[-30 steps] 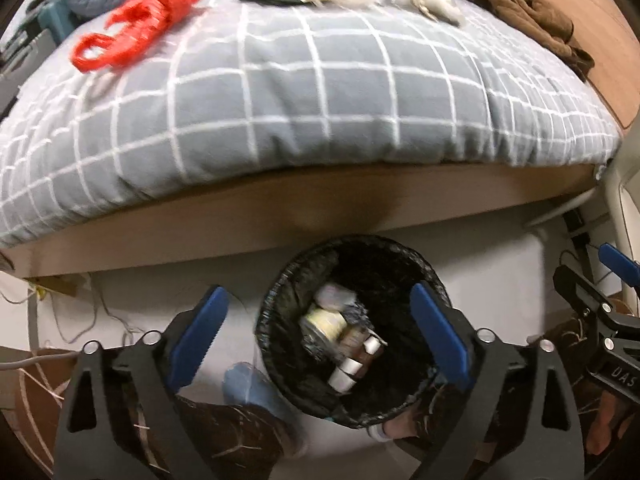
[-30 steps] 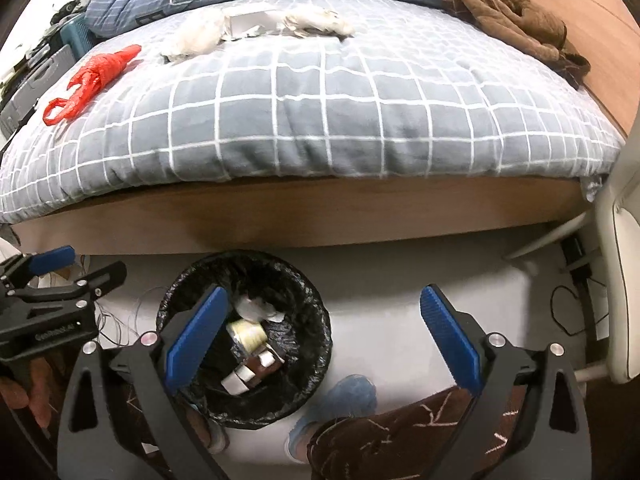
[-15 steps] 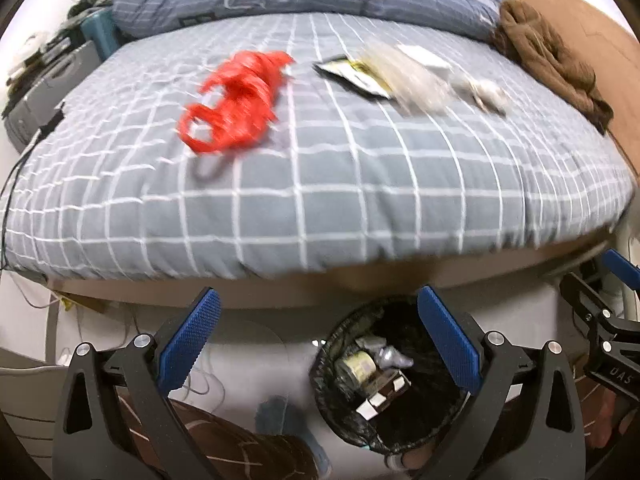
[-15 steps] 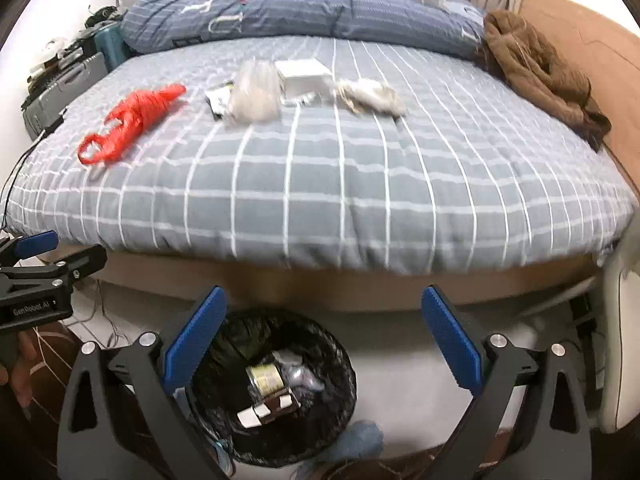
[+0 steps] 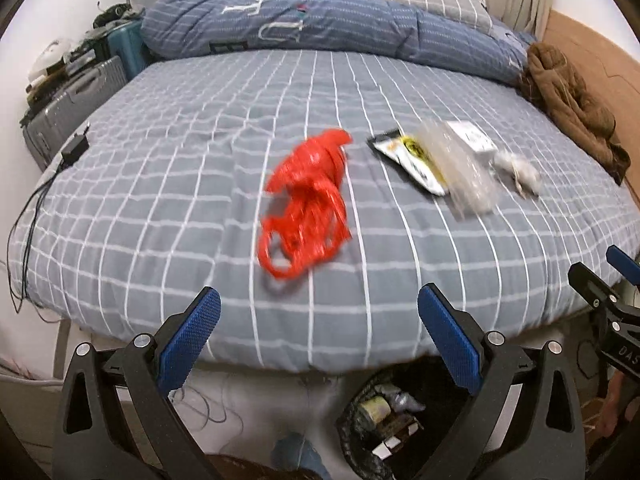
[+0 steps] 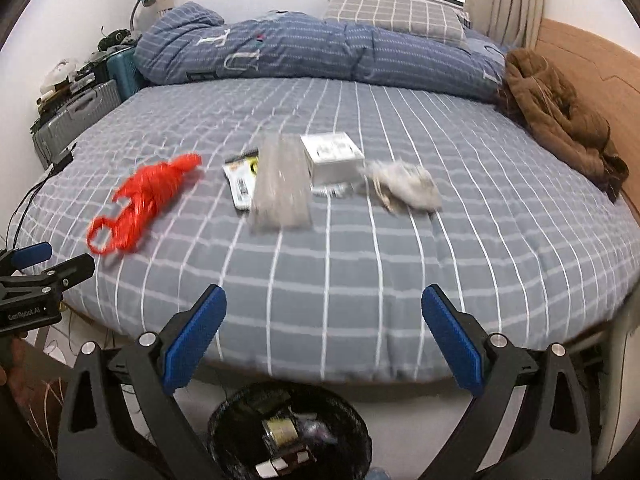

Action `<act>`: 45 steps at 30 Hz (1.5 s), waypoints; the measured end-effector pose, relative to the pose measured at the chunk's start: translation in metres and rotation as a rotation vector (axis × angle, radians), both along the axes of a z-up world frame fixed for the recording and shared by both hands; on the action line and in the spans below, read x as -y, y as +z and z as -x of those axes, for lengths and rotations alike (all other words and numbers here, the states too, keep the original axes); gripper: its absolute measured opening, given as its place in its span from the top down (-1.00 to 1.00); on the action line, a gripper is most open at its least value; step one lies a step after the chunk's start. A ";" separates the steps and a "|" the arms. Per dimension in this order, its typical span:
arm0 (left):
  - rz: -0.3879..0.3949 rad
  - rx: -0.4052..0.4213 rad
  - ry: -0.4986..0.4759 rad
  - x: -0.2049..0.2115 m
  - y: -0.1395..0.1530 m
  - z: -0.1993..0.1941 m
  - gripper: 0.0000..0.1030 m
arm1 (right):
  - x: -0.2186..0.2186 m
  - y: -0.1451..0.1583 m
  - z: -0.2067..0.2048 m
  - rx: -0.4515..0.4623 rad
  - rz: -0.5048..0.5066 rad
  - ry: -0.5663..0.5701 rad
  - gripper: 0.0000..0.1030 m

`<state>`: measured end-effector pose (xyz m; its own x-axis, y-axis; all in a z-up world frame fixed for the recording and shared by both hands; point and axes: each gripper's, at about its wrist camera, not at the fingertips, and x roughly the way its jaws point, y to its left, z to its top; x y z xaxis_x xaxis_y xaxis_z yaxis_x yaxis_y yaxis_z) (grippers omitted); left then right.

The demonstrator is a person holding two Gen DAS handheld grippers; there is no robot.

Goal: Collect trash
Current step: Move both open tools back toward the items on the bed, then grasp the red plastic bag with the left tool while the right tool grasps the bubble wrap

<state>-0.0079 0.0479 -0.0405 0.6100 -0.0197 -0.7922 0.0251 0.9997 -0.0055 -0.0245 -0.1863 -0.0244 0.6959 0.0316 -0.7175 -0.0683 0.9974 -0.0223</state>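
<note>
Trash lies on the grey checked bed (image 5: 160,184): a red plastic bag (image 5: 308,204) (image 6: 144,200), a black and yellow wrapper (image 5: 412,160) (image 6: 240,180), a clear plastic bag (image 5: 464,172) (image 6: 280,184), a white box (image 6: 332,156) and a crumpled tissue (image 6: 404,188) (image 5: 516,168). A black-lined bin (image 6: 288,432) (image 5: 380,424) with trash in it stands on the floor below the bed edge. My left gripper (image 5: 320,336) is open and empty, just short of the bed edge below the red bag. My right gripper (image 6: 324,336) is open and empty, above the bin.
A blue quilt (image 6: 320,52) and a pillow (image 6: 392,12) lie at the bed's far side. A brown garment (image 6: 560,116) lies at the right by the wooden headboard (image 6: 592,64). Suitcases (image 5: 76,96) stand left of the bed, with a cable (image 5: 28,224) hanging over the edge.
Both grippers have risen and tilted up from over the bin toward the bed top. The bin has dropped to the bottom of both views. Both stay open.
</note>
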 end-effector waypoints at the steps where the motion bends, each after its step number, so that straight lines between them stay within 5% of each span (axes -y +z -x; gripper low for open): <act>1: -0.001 0.004 0.002 -0.001 0.002 -0.006 -0.89 | -0.003 0.002 -0.008 0.002 0.000 0.007 -0.83; 19: -0.019 -0.042 -0.006 -0.012 -0.021 -0.112 -0.89 | -0.042 -0.023 -0.130 -0.070 0.001 0.067 -0.81; 25: -0.029 -0.057 -0.019 -0.007 -0.034 -0.133 -0.78 | -0.048 -0.037 -0.153 -0.113 -0.005 0.078 -0.49; 31: -0.035 -0.096 -0.038 -0.001 -0.047 -0.145 -0.30 | -0.046 -0.050 -0.163 -0.151 -0.020 0.075 0.02; 33: -0.011 -0.120 -0.043 0.000 -0.052 -0.147 -0.11 | -0.046 -0.050 -0.163 -0.149 -0.014 0.074 0.39; 36: -0.016 -0.134 -0.054 0.005 -0.056 -0.146 0.13 | -0.045 -0.048 -0.162 -0.137 -0.005 0.068 0.57; 45: -0.022 -0.126 -0.045 0.010 -0.046 -0.135 0.25 | -0.038 -0.030 -0.152 -0.093 -0.001 0.055 0.64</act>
